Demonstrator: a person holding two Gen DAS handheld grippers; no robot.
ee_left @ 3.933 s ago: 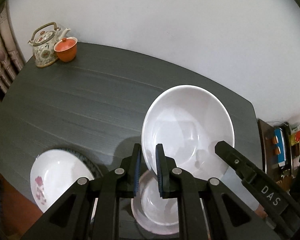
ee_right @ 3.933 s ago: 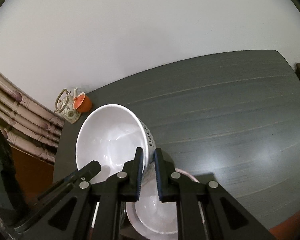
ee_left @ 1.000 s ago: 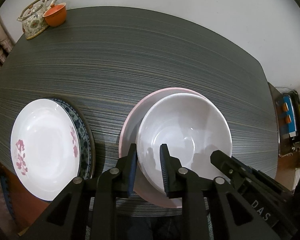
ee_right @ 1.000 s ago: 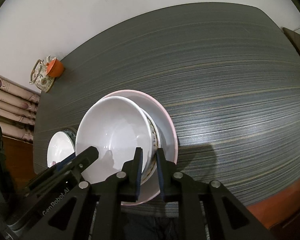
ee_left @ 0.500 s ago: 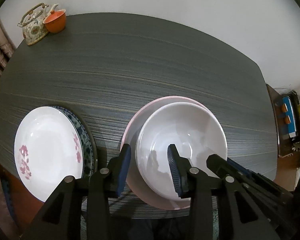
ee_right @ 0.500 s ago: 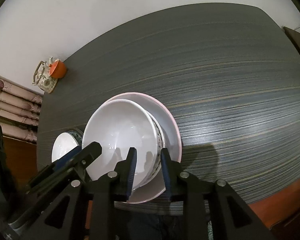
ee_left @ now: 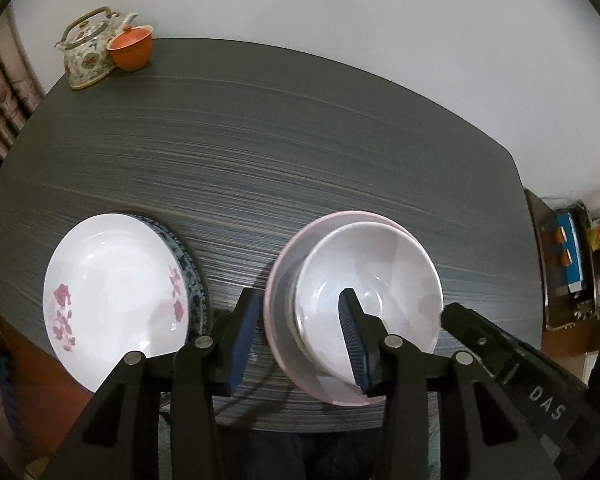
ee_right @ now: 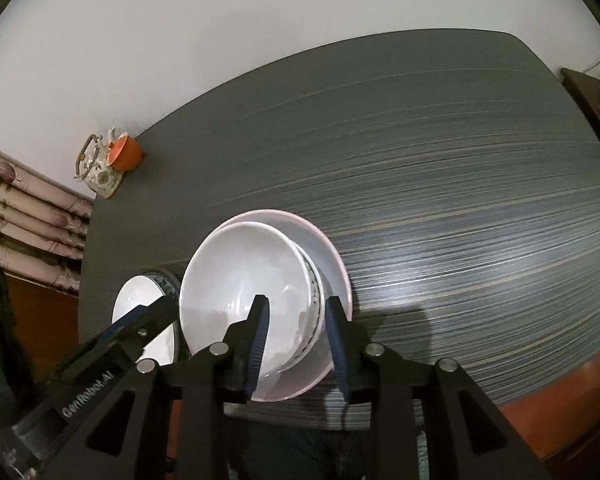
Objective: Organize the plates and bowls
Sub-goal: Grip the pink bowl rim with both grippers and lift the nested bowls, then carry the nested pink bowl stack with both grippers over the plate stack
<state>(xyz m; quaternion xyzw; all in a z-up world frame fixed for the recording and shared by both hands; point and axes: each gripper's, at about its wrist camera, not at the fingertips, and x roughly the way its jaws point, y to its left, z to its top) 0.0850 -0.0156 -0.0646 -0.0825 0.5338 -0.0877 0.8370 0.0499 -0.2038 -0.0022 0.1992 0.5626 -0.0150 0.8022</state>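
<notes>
A white bowl (ee_left: pixel 370 276) sits inside a pink-rimmed plate (ee_left: pixel 284 280) near the table's front edge; it shows in the right wrist view too (ee_right: pixel 240 280), with the plate (ee_right: pixel 332 264) under it. My left gripper (ee_left: pixel 300 336) is open, its jaws straddling the bowl's left rim without gripping. My right gripper (ee_right: pixel 296 340) is open around the bowl's right rim. A white plate with pink flowers (ee_left: pixel 112 292) lies on a blue-patterned plate (ee_left: pixel 188 264) to the left.
A floral teapot (ee_left: pixel 86 54) and an orange lidded cup (ee_left: pixel 131 49) stand at the far left corner of the dark table (ee_left: pixel 300 152). A side shelf with small items (ee_left: pixel 568 256) is to the right.
Both grippers held the bowl aloft, lowered it onto the pink-rimmed plate, then opened and let it go. Both have drawn back a little.
</notes>
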